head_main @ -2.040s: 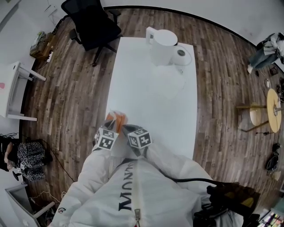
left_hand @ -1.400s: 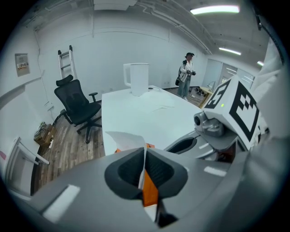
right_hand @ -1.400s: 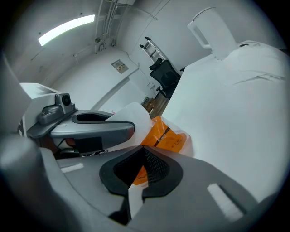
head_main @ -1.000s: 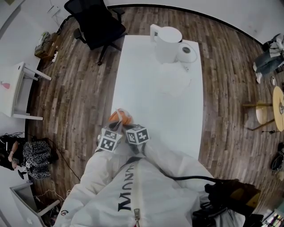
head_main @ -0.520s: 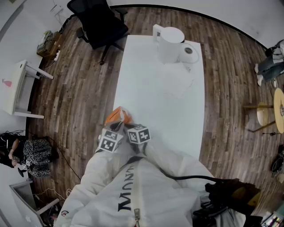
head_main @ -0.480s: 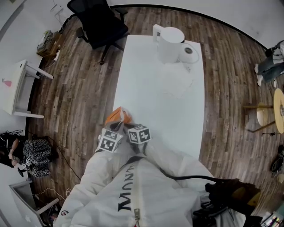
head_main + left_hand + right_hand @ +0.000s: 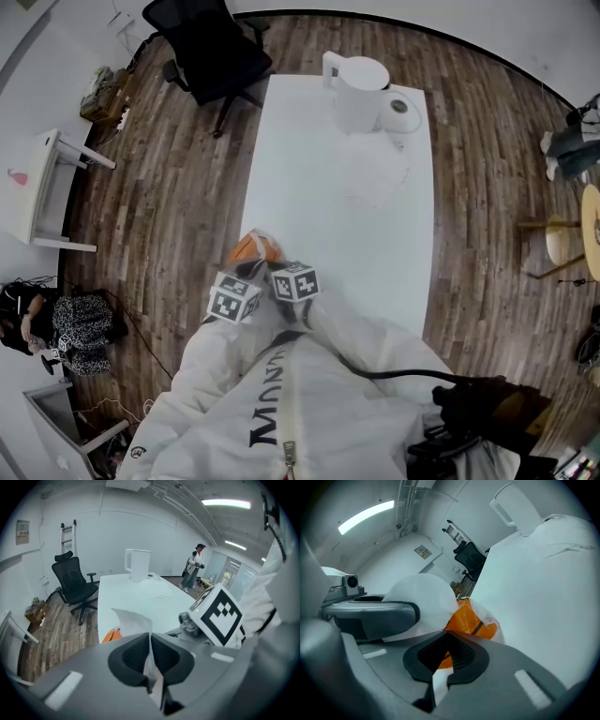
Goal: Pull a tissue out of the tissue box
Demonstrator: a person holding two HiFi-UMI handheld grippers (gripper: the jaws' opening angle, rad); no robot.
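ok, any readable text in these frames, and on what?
"MUNU": on the white jacket, running up beside the zip; the end is lost in a fold.
Round sleeve patch: too small to read.
Wall poster: blurred, unreadable.
Wall sign: blurred, unreadable.
Marker cubes: square patterns only, no letters.
Orange tissue pack: no legible print.

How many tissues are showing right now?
2 visible: a tissue pinched in the left gripper by the orange pack, and a crumpled tissue lying on the table near the kettle. That heap may hide more.
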